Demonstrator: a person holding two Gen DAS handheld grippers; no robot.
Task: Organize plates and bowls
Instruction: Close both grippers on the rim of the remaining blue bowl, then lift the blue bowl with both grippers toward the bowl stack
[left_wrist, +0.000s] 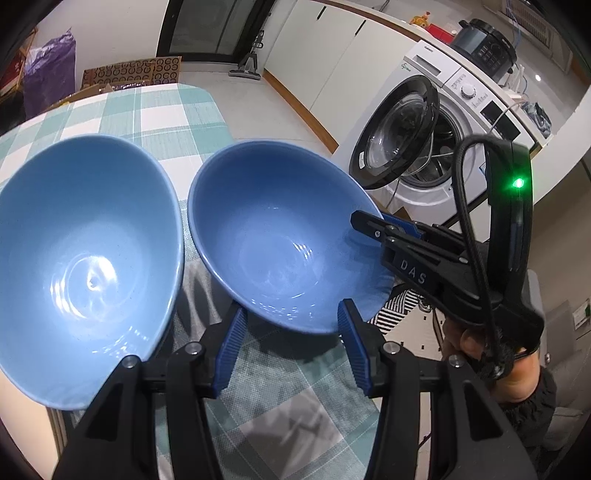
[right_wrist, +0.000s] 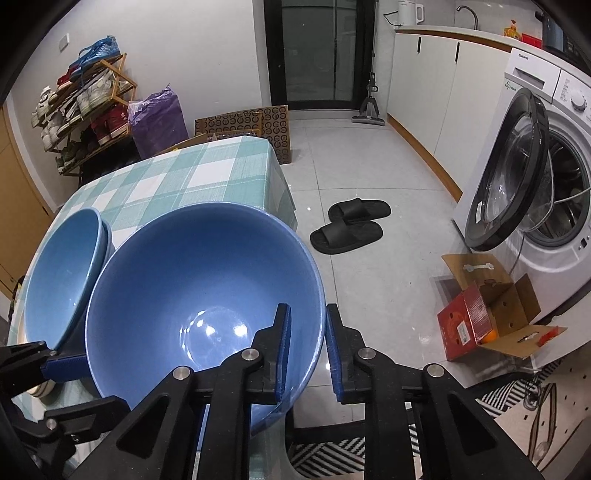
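While the stack (right_wrist: 62, 273) of blue bowls sits at the left of the checked table (right_wrist: 207, 166), the left gripper (left_wrist: 291, 350) hangs just beside it, jaws parted and grasping nothing, its pads low on either side of the near wall of the single bowl (left_wrist: 273, 236). That bowl stands at the table's right edge, right of the stack and close to it. The right gripper (right_wrist: 308, 347) is clenched on its right rim, one pad inside, one outside. To nest it well, I judge it should be lifted clear of the stack's rim, carried left level, then lowered centred before letting go. A one-sided rim pinch may let the bowl tip, so slow moves suit. Rightward the table ends and the floor drops away towards the slippers (right_wrist: 351, 225); the far tabletop is bare.
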